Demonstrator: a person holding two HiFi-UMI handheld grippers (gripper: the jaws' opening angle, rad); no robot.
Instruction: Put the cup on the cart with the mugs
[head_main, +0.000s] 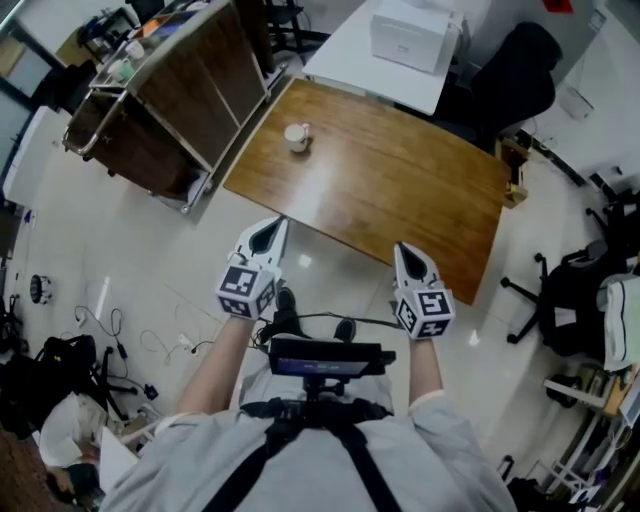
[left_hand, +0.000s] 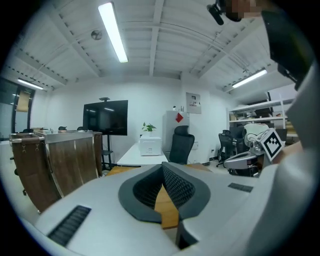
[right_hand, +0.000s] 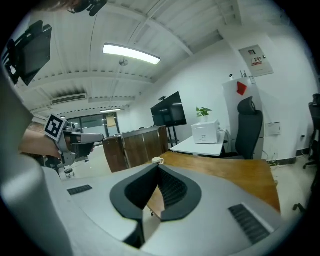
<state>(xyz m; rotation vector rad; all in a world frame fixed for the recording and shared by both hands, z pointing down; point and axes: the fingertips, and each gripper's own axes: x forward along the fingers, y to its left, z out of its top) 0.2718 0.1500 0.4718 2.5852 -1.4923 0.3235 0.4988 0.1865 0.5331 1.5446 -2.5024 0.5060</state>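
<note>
A small white cup (head_main: 297, 136) stands on the far left part of the wooden table (head_main: 400, 190); in the right gripper view the cup (right_hand: 157, 160) shows just above my jaw tips. The cart (head_main: 170, 90), wood-panelled with a metal frame, stands left of the table, with small items on its top that I cannot make out. My left gripper (head_main: 270, 235) and right gripper (head_main: 404, 252) hover short of the table's near edge, both shut and empty. The left gripper view shows its shut jaws, with the cart (left_hand: 55, 165) to the left.
A white table with a white box (head_main: 410, 40) stands behind the wooden one, with a black office chair (head_main: 520, 75) beside it. Another chair (head_main: 565, 300) and shelving stand to the right. Cables and bags (head_main: 60, 370) lie on the floor at left.
</note>
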